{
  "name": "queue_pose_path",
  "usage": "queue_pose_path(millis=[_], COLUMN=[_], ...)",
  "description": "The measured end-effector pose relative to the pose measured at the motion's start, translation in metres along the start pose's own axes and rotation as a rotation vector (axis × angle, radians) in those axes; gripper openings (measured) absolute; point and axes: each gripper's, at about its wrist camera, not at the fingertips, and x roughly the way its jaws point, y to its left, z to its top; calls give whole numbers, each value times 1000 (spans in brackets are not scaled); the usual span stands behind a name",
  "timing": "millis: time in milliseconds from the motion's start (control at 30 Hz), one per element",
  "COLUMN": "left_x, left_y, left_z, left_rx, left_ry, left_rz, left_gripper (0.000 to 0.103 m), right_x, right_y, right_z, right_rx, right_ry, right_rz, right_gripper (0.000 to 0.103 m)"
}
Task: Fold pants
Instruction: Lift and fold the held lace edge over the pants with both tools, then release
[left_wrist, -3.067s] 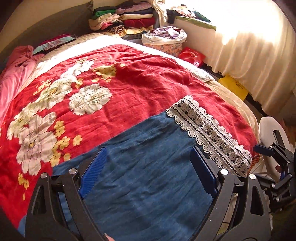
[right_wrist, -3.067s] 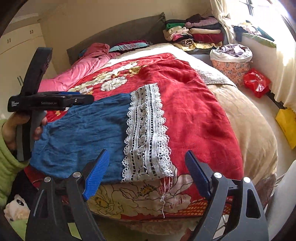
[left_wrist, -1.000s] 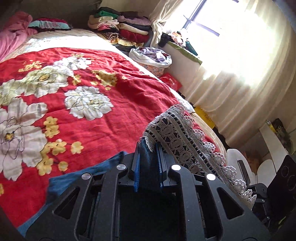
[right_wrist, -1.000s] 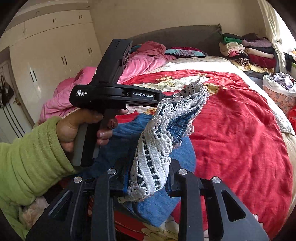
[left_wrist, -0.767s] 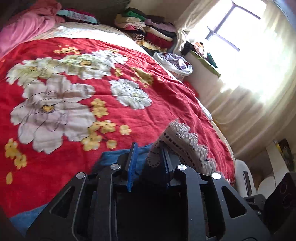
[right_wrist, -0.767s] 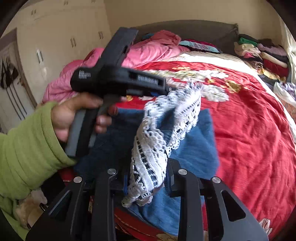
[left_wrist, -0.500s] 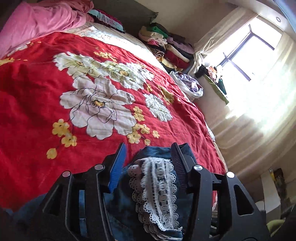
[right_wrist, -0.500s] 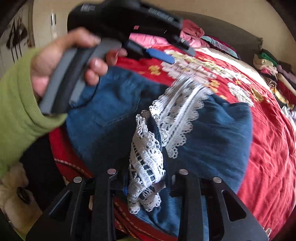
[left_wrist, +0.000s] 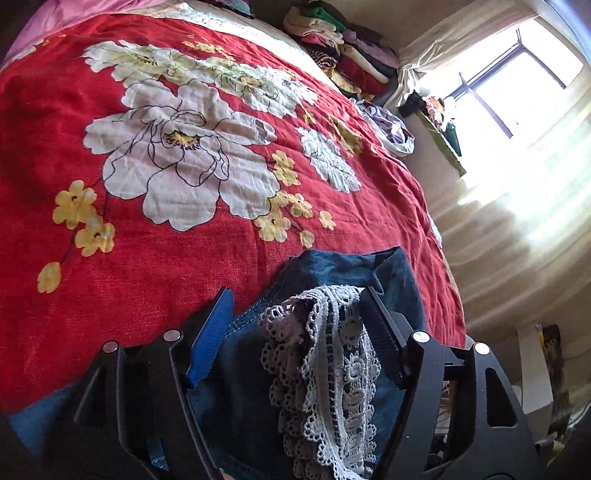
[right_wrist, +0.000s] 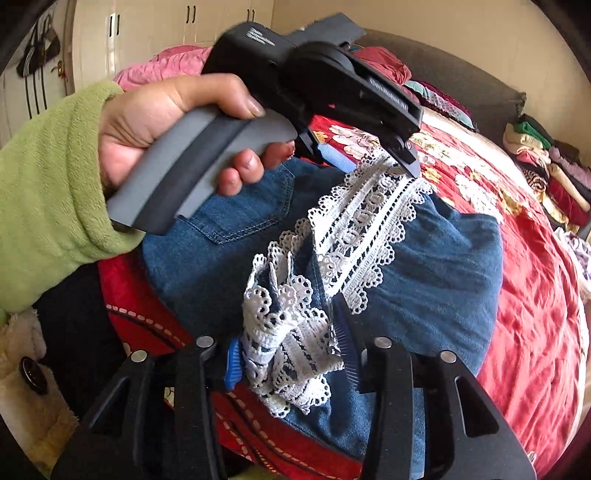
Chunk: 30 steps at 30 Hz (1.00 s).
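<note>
Left wrist view: the left tool (left_wrist: 295, 317) has its jaws spread wide, gripping nothing; between them lies the white lace hem (left_wrist: 325, 373) of the blue denim pants (left_wrist: 354, 266), folded over on the red floral bedspread (left_wrist: 177, 155). A stack of folded clothes (left_wrist: 343, 51) sits at the bed's far corner.

Right wrist view: the right tool (right_wrist: 291, 350) is parted around a bunched wad of lace (whether the pads press it, I cannot tell). The pants lie at the bed's near edge. A hand (right_wrist: 166, 122) in a green sleeve (right_wrist: 48, 195) holds the left tool above the lace.
</note>
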Motion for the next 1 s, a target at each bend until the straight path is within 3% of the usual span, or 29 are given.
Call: queue_pose_path(millis=[33, 67, 133, 233, 300, 367, 500, 633, 800, 1000], left_x=[2, 3, 1, -15, -35, -46, -27, -18, -47, -86], left_y=[-1, -3, -8, -14, -18, -21, -5, 6, 0, -5], left_z=[0, 0, 1, 0, -2, -5, -10, -12, -18, -53], left_rx=[4, 6, 18, 22, 32, 61, 62, 53, 59, 74], left_ry=[1, 1, -16, -58, -107, -139, -96, -94, -135, -150], left_rz=[3, -9, -5, -44, -63, -23, 72, 55, 42, 112], left_gripper=[33, 20, 10, 8, 8, 9, 13, 31, 46, 51], right_x=[-1, -1, -1, -5, -10, -9, 6, 1, -31, -55], right_y=[-1, -3, -9, -12, -10, -2, 6, 2, -23, -58], right_z=[-1, -2, -3, -4, -4, -5, -6, -1, 4, -10], right_rx=[12, 23, 43, 53, 28, -20, -58, -37, 76, 132], right_ry=[-2, -5, -7, -17, -43, -49, -3, -6, -79, -103], right_rz=[5, 8, 20, 44, 66, 59, 65, 111, 197, 50], right_gripper=[43, 43, 43, 42, 42, 42, 45, 51, 57, 59])
